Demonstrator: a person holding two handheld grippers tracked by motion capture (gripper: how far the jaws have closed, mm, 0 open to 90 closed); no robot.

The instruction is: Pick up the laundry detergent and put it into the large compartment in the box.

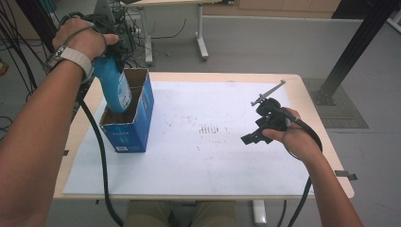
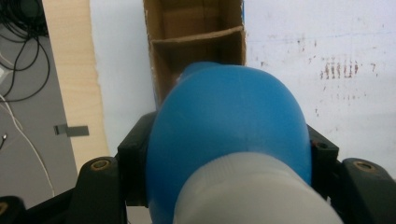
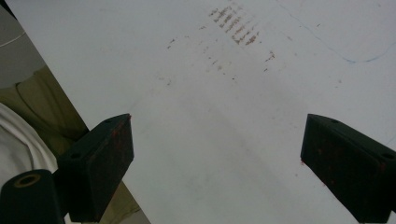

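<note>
A blue bottle with a white cap end hangs tilted, base down, its lower end inside the open top of a blue cardboard box at the left of the table. My left gripper is shut on the bottle's upper part. In the left gripper view the bottle sits between the black jaws of the left gripper, over the near compartment of the box, before its cardboard divider. My right gripper is held over the white sheet, and in its own view the right gripper is open with nothing between the jaws.
A white sheet with brown smudges covers most of the wooden table. Cables and table legs stand on the floor beyond the far edge. A black frame post rises at the right.
</note>
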